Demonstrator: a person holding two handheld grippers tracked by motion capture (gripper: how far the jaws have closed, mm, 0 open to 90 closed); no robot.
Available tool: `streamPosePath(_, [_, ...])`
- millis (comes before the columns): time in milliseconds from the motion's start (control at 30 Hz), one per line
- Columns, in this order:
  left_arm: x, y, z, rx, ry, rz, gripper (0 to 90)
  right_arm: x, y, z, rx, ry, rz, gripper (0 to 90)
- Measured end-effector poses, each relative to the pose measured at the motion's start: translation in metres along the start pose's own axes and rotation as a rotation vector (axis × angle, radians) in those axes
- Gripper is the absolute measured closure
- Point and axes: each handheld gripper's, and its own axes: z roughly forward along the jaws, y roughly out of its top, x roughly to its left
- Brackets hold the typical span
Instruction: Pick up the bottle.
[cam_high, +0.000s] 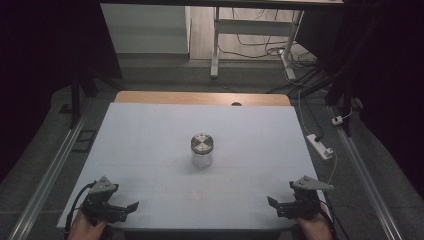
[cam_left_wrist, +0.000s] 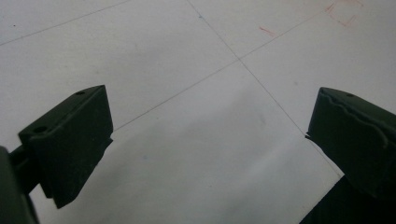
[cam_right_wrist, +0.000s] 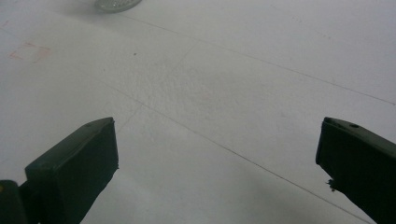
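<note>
A clear glass jar (cam_high: 202, 149) with a round metal lid stands upright at the middle of the white table (cam_high: 150, 135). Its base edge peeks in at the top of the right gripper view (cam_right_wrist: 116, 4). My left gripper (cam_high: 131, 207) rests low at the near left corner, held by a hand, jaws wide apart with only bare table between them (cam_left_wrist: 210, 140). At the near right corner my right gripper (cam_high: 271, 202) is held the same way, open and holding nothing (cam_right_wrist: 217, 154). Both point inward, well short of the jar.
A wooden strip (cam_high: 200, 98) runs along the table's far edge. A white power strip (cam_high: 320, 146) and cables lie on the floor to the right. Metal rails (cam_high: 50, 170) flank the table, and a white desk frame (cam_high: 250, 35) stands behind.
</note>
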Motion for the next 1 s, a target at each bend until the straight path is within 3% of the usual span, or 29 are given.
streamPosePath(867, [0.0008,0.0013,0.0007,0.009,-0.004,-0.003,0.0,-0.0006,-0.0002,-0.0001,0.001,0.009,0.006,0.0])
streamPosePath(1000, [0.0005,0.004,0.0004,-0.02,-0.039,-0.008,0.0,-0.0008,-0.0002,0.0,0.002,0.01,0.006,0.0])
